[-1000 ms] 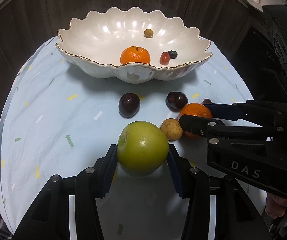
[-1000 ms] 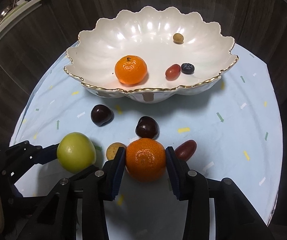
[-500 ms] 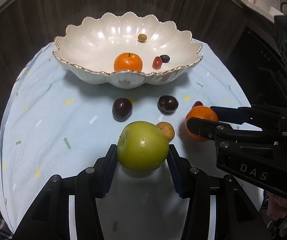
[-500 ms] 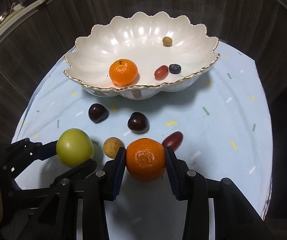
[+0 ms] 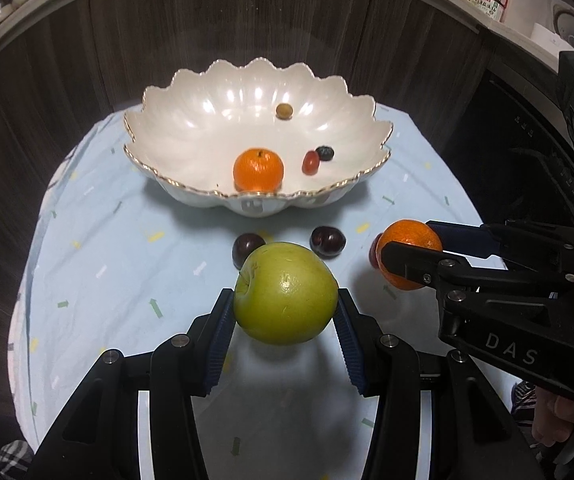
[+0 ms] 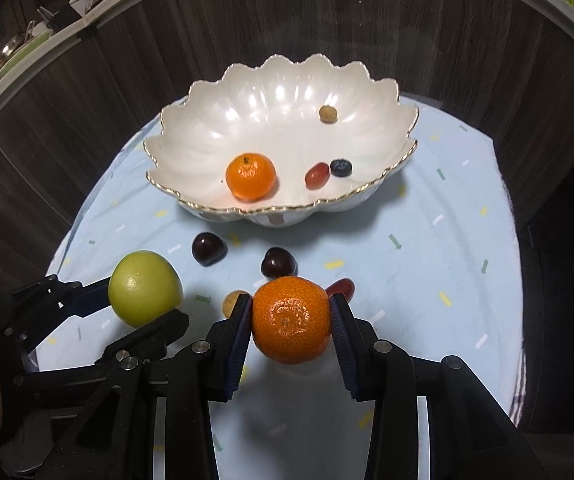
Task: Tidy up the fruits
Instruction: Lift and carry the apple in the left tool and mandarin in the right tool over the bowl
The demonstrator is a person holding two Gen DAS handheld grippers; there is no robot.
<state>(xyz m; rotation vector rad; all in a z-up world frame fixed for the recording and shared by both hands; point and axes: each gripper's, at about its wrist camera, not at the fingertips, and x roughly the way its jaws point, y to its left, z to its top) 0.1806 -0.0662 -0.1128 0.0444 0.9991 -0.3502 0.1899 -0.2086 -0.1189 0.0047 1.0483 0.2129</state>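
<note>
My left gripper (image 5: 285, 308) is shut on a green apple (image 5: 285, 292), held above the cloth in front of the bowl. My right gripper (image 6: 291, 316) is shut on a tangerine (image 6: 291, 320), also lifted off the cloth; it shows at the right of the left wrist view as the tangerine (image 5: 407, 240). The white scalloped bowl (image 5: 167, 128) holds another tangerine (image 5: 258, 169), a red grape tomato (image 5: 310, 162), a blueberry (image 5: 324, 153) and a small olive-coloured fruit (image 5: 283, 111). From the right wrist view the apple (image 6: 143, 288) hangs at the left.
On the light blue cloth (image 6: 447, 240) lie two dark cherries (image 6: 207, 248) (image 6: 278, 263), a small tan fruit (image 6: 233, 300) and a dark red grape (image 6: 343, 288), partly behind the held tangerine. Dark wood panels stand behind the round table. A person's hand (image 5: 559, 420) holds the right gripper.
Both grippers have risen with their fruit, so the bowl and the loose fruit look smaller and lower. The tan fruit is now hidden behind the apple in the left wrist view.
</note>
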